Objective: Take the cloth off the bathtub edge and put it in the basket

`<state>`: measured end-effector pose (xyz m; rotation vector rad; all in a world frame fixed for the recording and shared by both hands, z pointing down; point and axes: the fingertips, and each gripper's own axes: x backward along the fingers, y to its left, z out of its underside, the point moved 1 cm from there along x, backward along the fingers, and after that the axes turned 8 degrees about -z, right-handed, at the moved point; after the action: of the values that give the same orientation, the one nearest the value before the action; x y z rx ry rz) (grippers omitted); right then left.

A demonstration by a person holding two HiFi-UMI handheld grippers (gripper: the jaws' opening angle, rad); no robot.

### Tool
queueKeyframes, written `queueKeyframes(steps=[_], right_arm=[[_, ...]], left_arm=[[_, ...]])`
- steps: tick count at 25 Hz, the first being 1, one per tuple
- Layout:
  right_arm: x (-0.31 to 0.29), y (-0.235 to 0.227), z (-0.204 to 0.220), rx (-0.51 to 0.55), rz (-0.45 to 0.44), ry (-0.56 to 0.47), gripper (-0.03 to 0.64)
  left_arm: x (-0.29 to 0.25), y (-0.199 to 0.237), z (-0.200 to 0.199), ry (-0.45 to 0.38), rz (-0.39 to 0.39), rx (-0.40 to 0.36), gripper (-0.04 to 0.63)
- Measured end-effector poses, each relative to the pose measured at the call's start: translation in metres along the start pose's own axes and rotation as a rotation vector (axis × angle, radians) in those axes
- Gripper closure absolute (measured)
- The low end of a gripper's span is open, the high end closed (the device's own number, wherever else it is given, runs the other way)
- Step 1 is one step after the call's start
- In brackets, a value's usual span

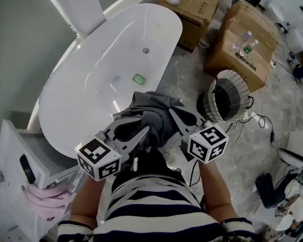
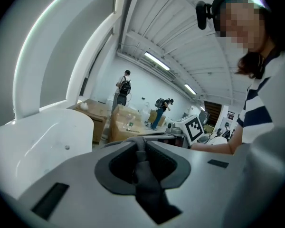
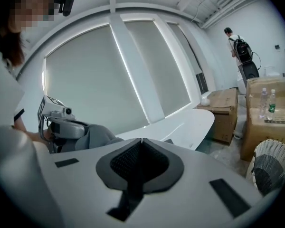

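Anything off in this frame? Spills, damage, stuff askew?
Minor only: a small green block lies loose on the bathtub floor, and a white drawer at left stands open. No spills or damage visible.

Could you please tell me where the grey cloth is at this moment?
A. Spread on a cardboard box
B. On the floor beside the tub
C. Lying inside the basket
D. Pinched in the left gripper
D: the left gripper view shows the cloth clamped between the jaws of the left gripper, and the head view shows it raised over the tub, apart from the basket.
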<state>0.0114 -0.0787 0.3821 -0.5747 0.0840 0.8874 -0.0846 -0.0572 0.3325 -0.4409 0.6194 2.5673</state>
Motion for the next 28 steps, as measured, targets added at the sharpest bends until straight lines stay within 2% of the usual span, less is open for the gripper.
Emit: queueKeyframes(steps=[10,15,22,28], right_arm=[[0.079,0.003,-0.096,0.099,0.071,-0.207,0.588],[0.119,0.007,-0.127,0.151,0.113,-0.276,0.588],[0.174,0.003,-0.162,0.179,0.173,-0.363,0.588],[0.222,-0.001,-0.187,0.255,0.246,-0.410,0.589]], left_arm=[[-0.006,-0.053,-0.080,-0.172,0.160,-0.012,0.518],[-0.013,-0.074,-0.101,-0.206,0.235,-0.004,0.518],[-0.034,-0.112,-0.135,-0.249,0.327,-0.049,0.518],[-0.056,-0.143,-0.159,-0.273,0.395,-0.083,0.518]])
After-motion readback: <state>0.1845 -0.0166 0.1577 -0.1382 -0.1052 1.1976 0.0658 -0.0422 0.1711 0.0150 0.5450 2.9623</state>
